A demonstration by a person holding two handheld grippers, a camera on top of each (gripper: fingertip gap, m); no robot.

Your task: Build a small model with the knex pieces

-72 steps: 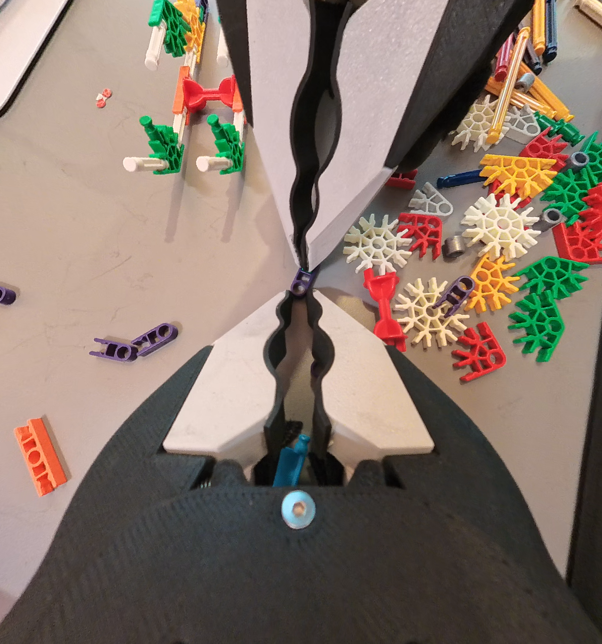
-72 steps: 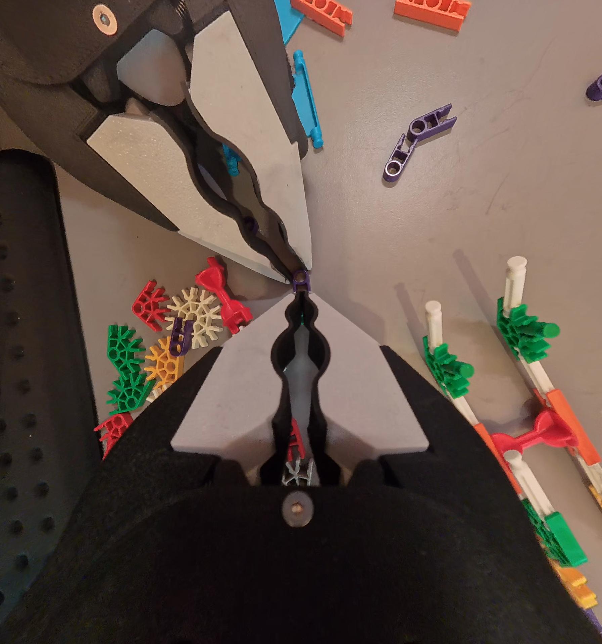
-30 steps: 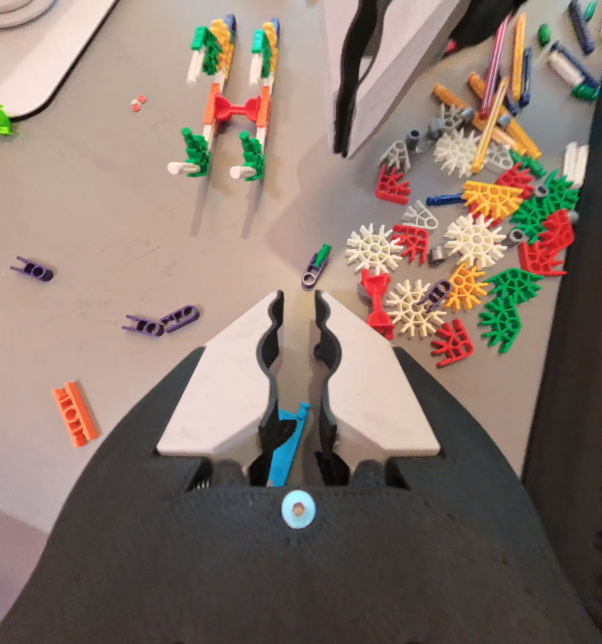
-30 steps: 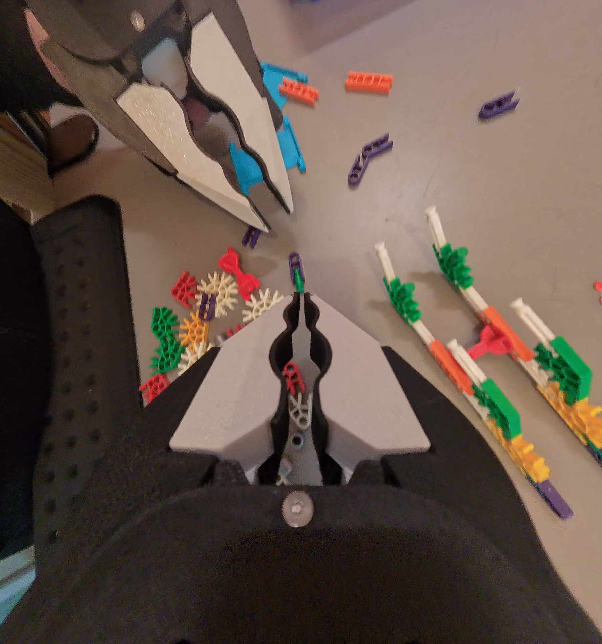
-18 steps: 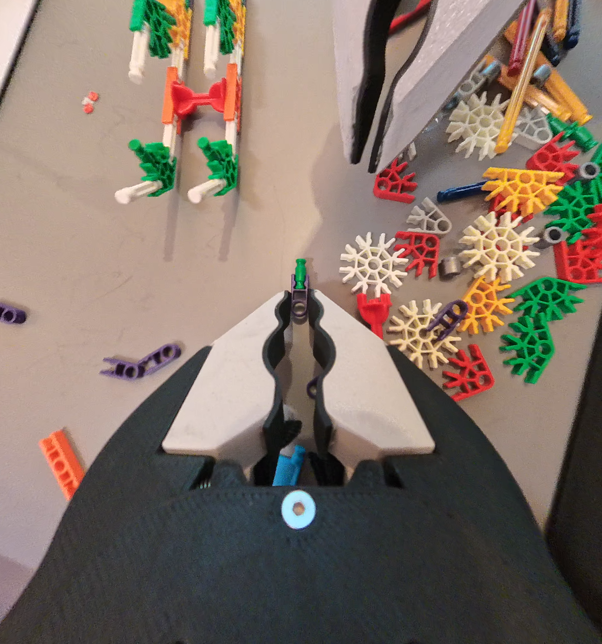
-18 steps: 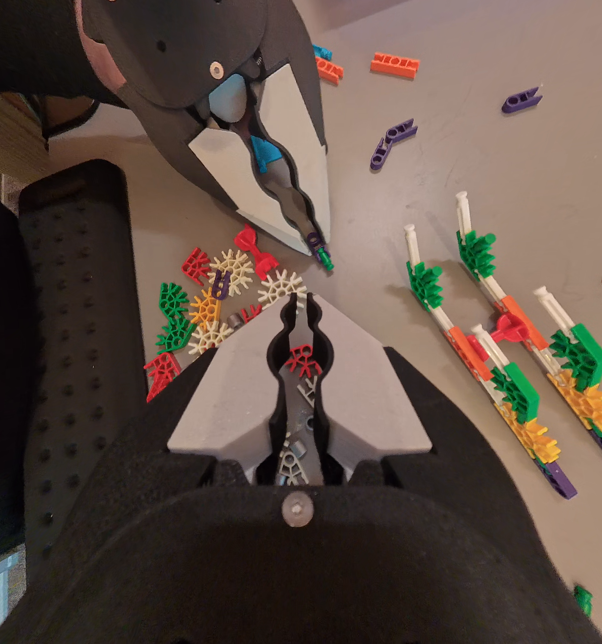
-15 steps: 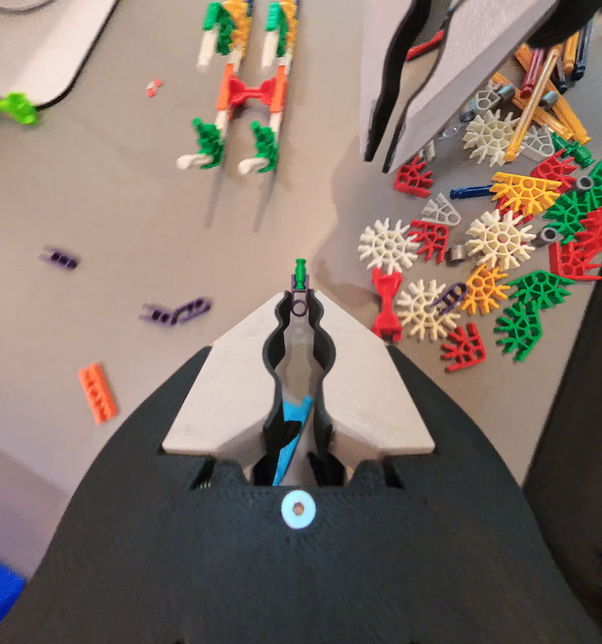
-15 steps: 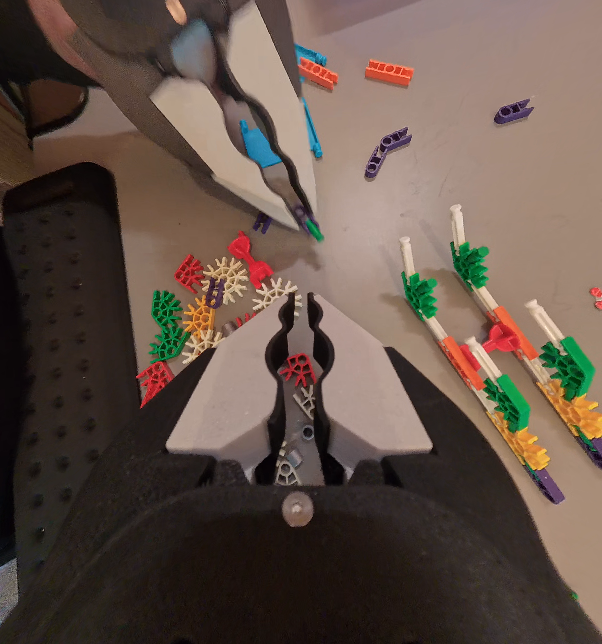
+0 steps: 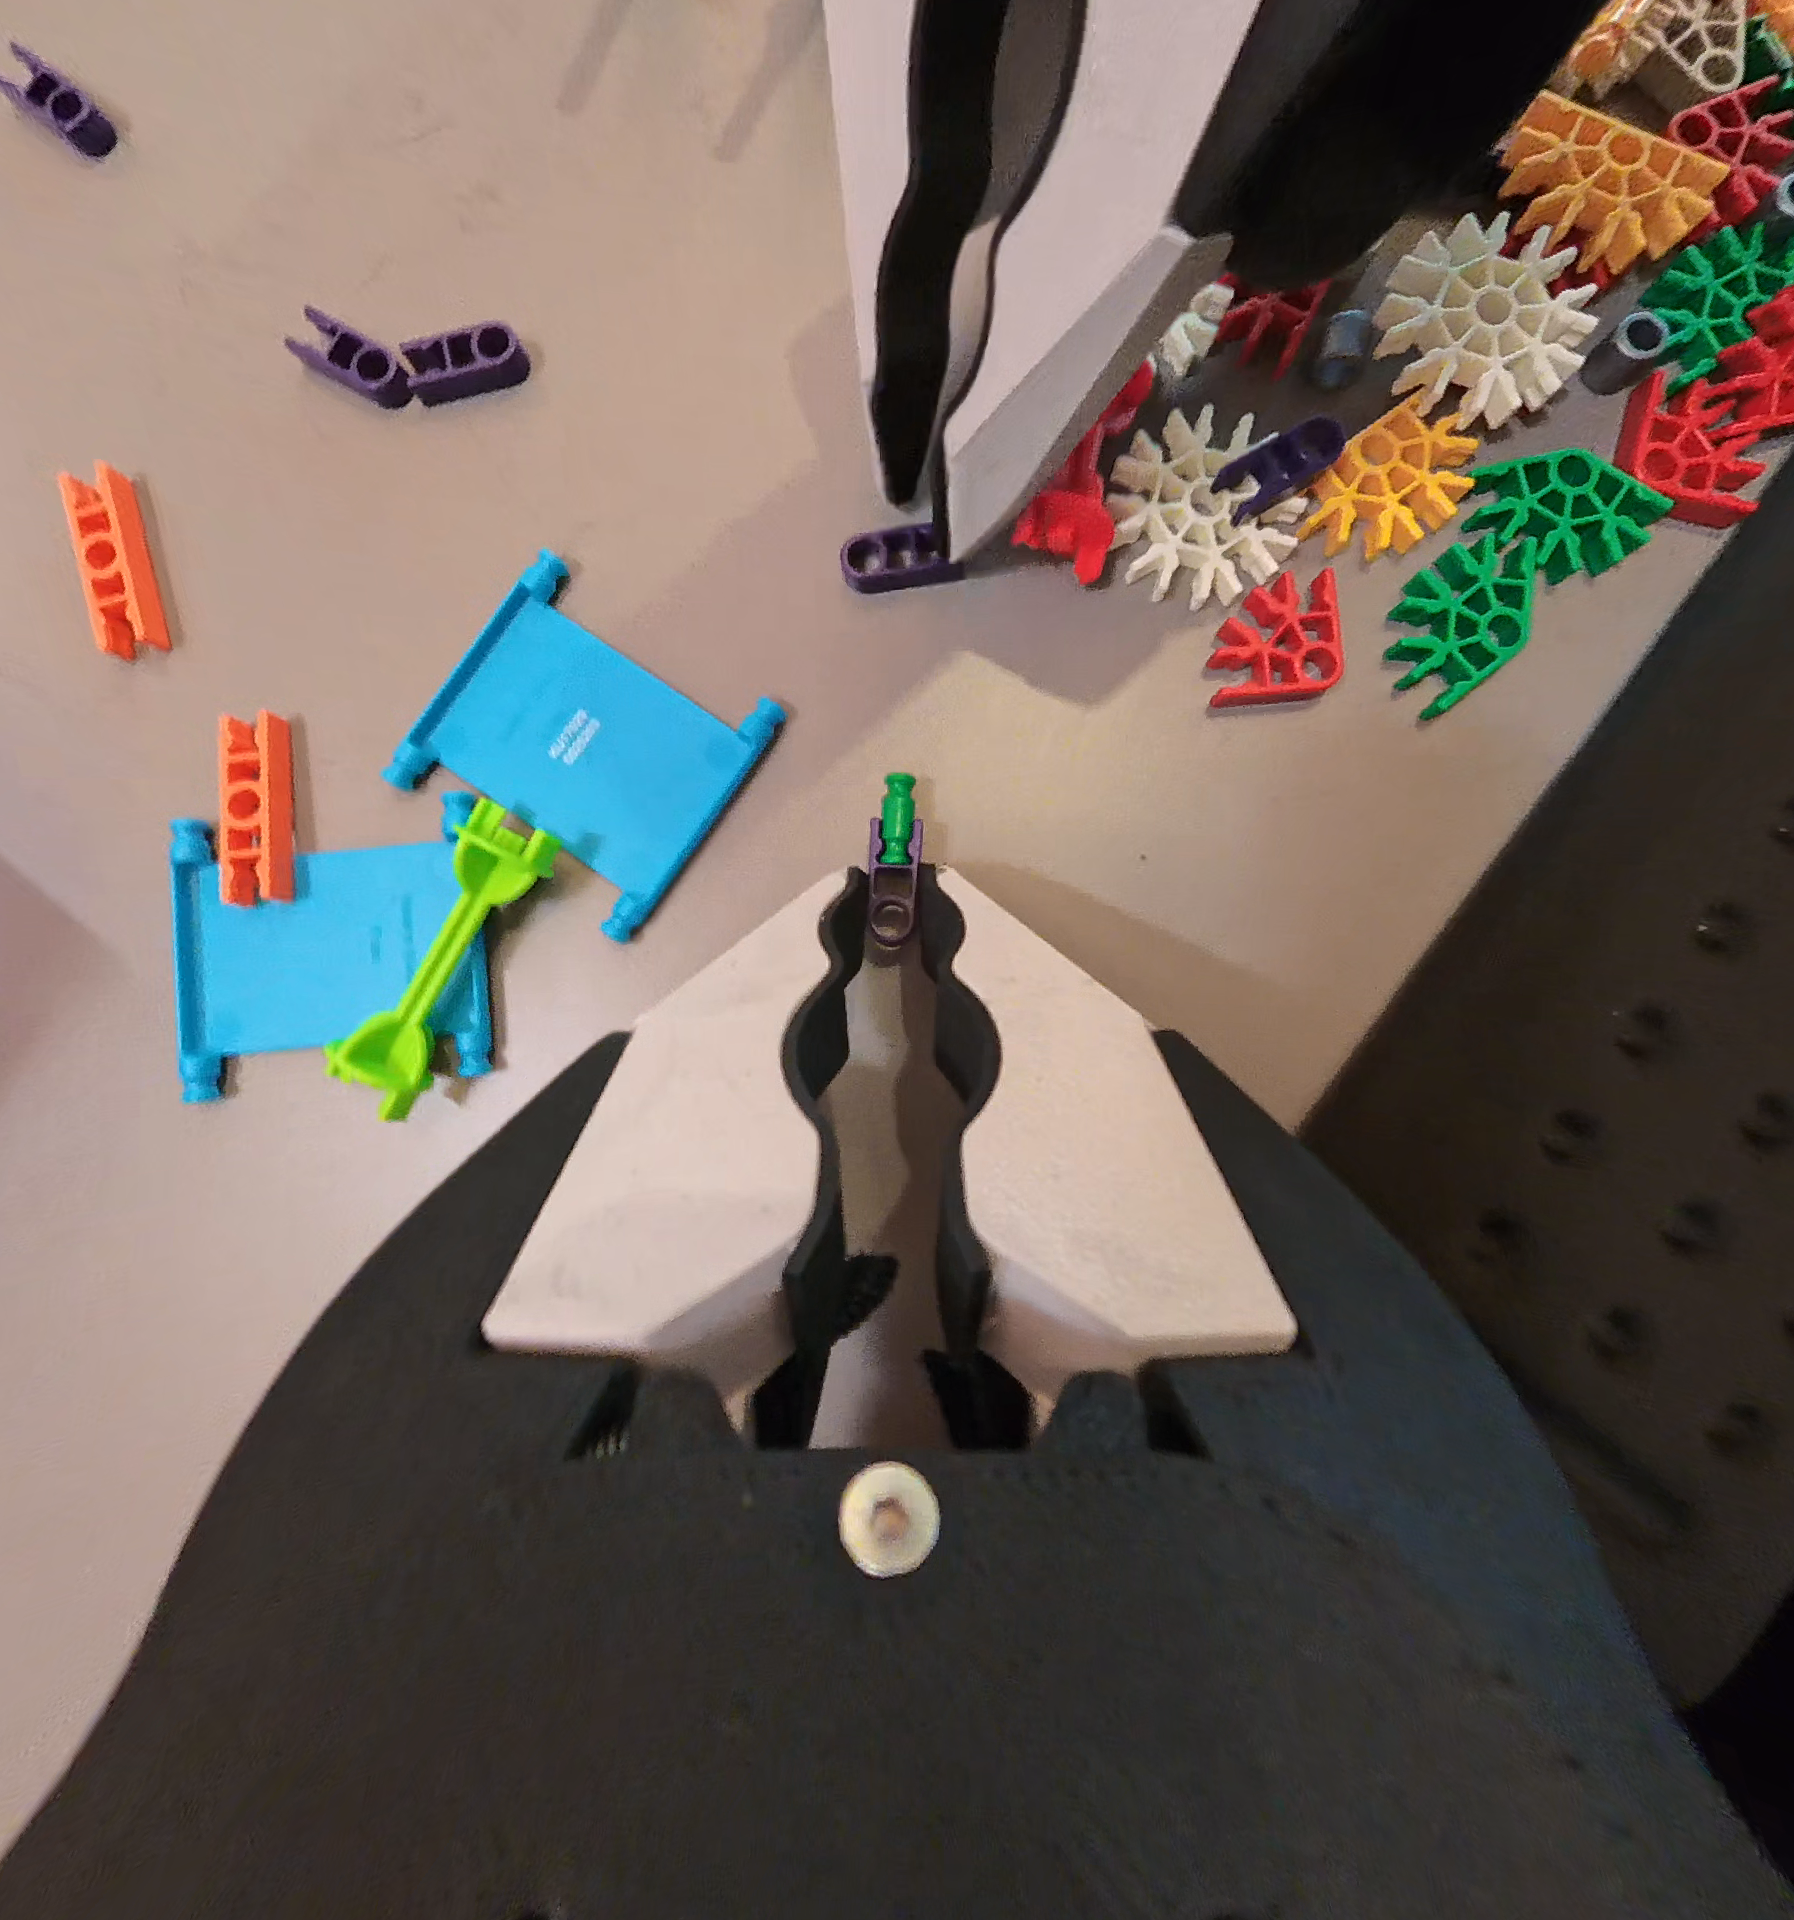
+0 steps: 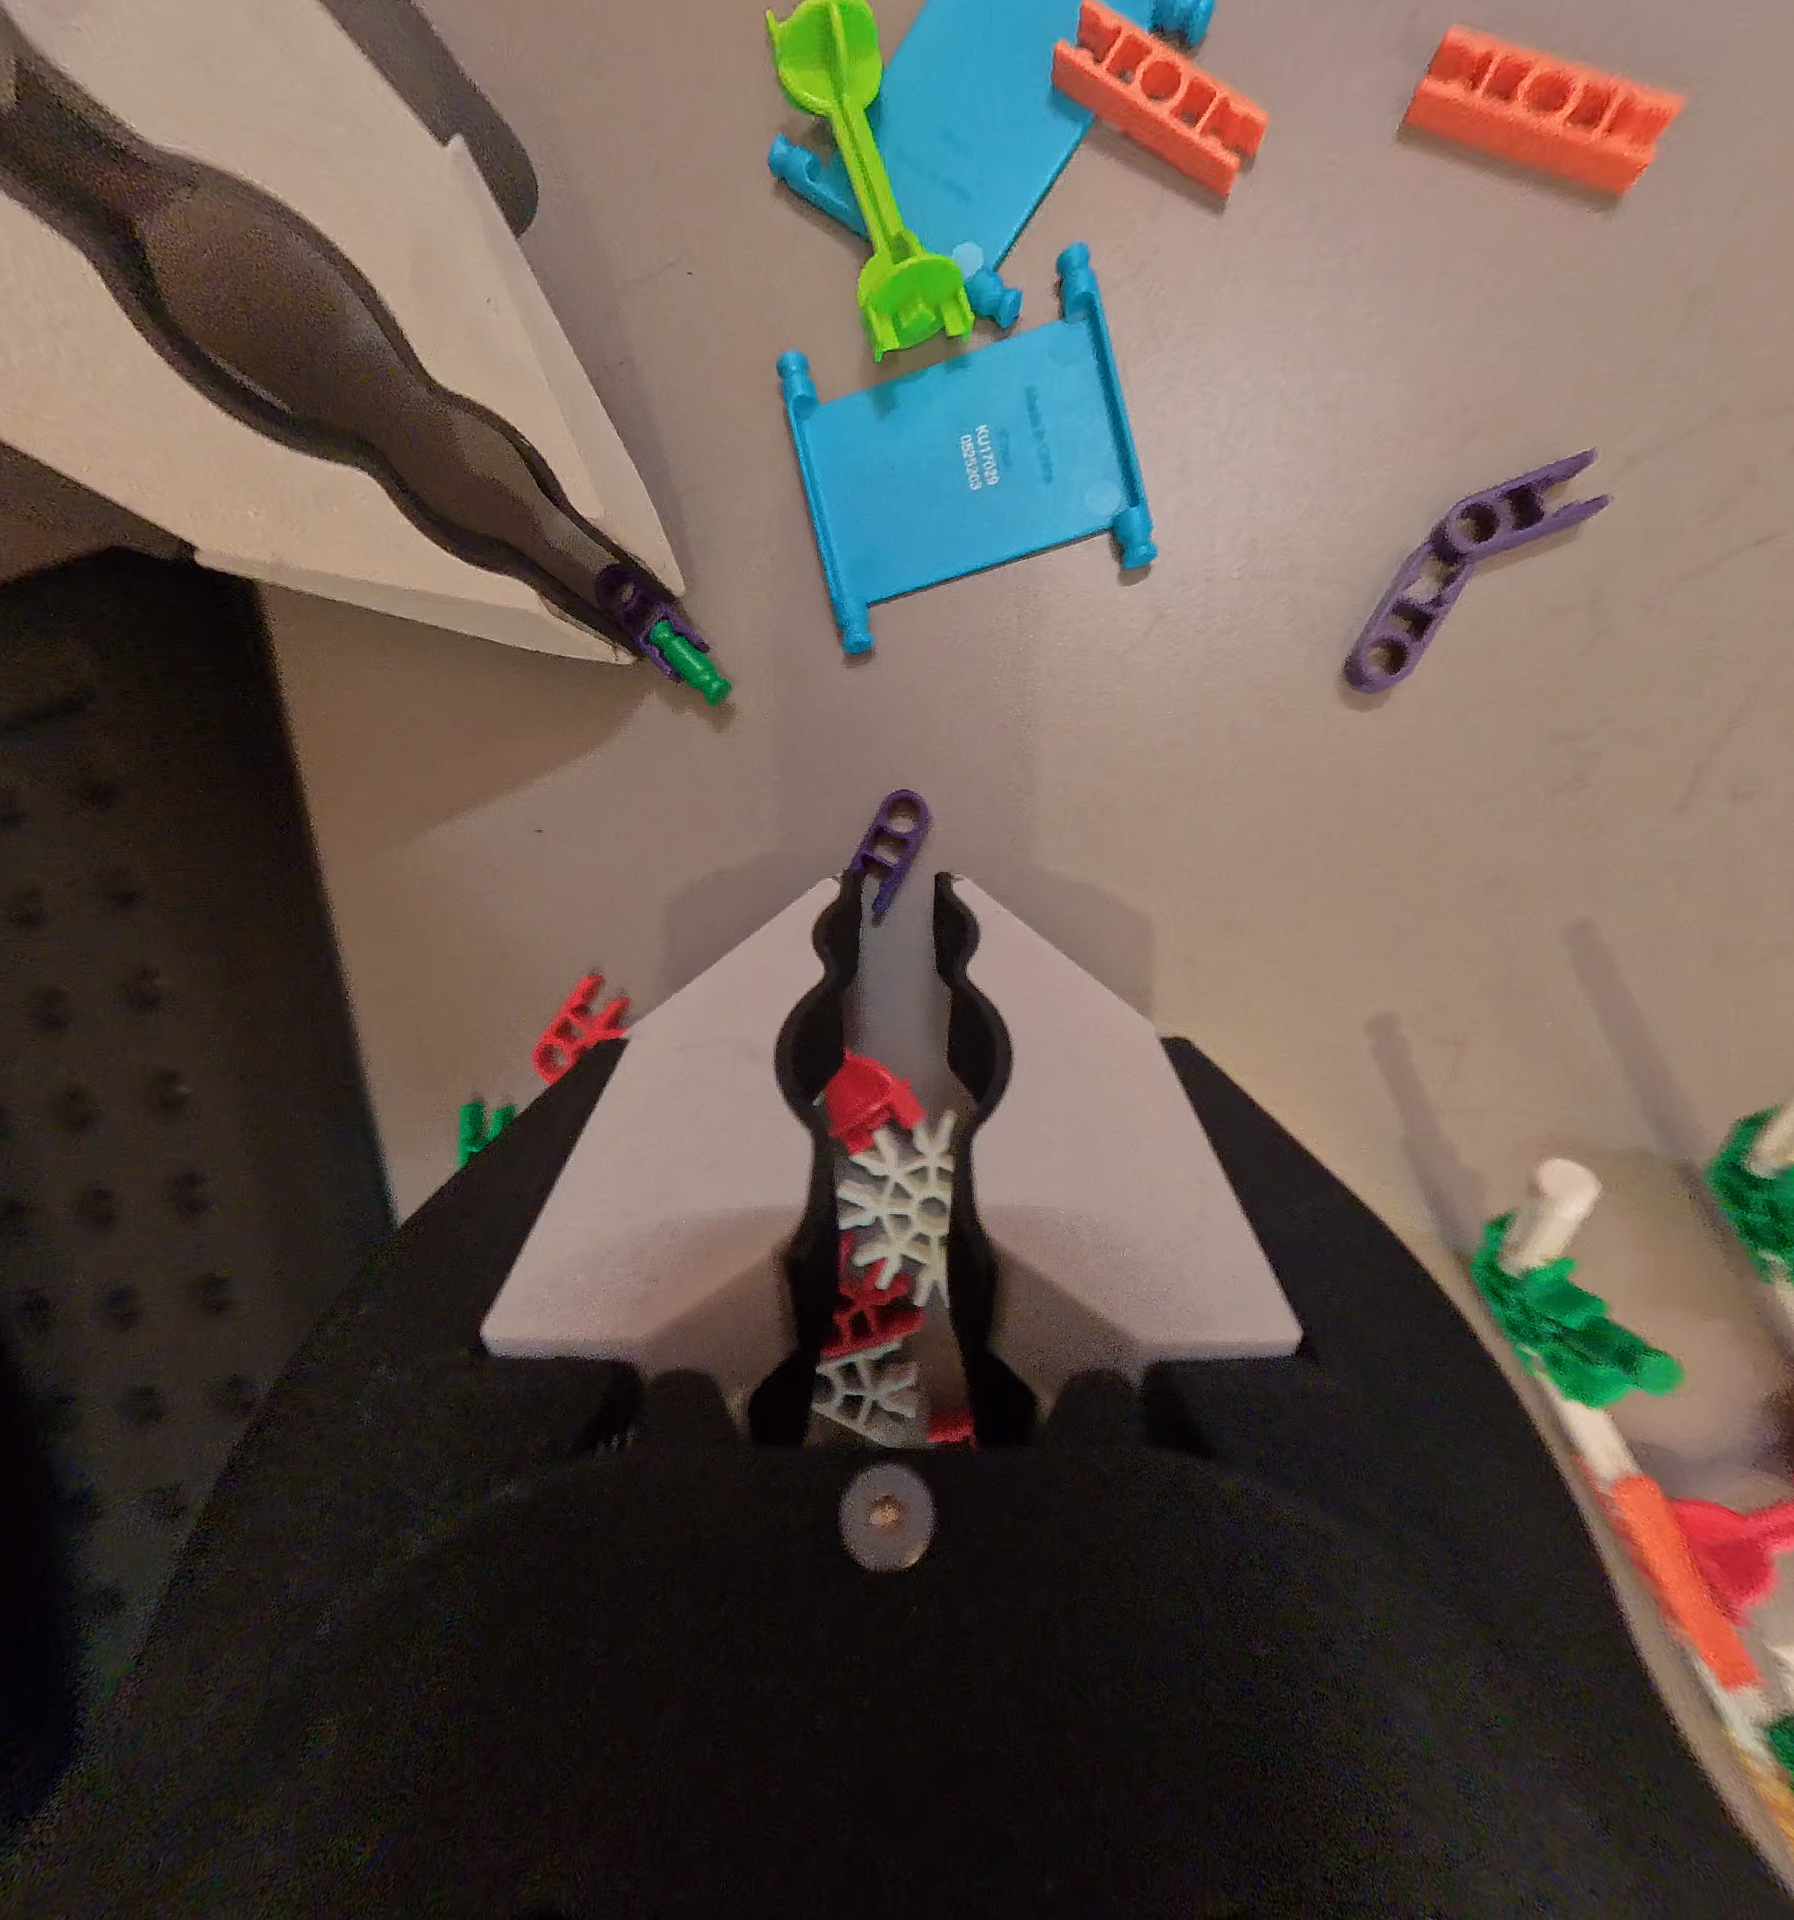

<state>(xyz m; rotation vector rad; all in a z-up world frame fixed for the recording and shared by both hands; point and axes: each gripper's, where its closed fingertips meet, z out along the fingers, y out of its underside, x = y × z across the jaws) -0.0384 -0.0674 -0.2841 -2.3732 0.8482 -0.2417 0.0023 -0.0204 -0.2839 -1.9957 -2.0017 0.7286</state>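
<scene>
The left gripper (image 9: 893,883) is closed tight on a small purple connector (image 9: 891,902). A short green rod (image 9: 899,816) sticks out of the front of that purple piece, past the tips. The gripper is up in the air above the grey desk (image 9: 1132,790).

The right gripper (image 10: 893,883) has its two fingers a little apart. It is low over the desk, and its tips are at another purple connector (image 10: 891,836) that lies flat there. The left tip looks like it touches this piece. I cannot tell for sure.

Near the left gripper lie two blue panels (image 9: 586,743), a lime green rod (image 9: 436,971) on top of one of them, and orange connectors (image 9: 114,561). More purple connectors (image 9: 410,364) lie farther out.

Just beside the right gripper is a pile of white snowflake connectors (image 9: 1485,312), red connectors (image 9: 1282,644), green connectors (image 9: 1475,613) and yellow connectors (image 9: 1392,478). A built frame of white rods and green connectors (image 10: 1558,1309) lies to the right of it.
</scene>
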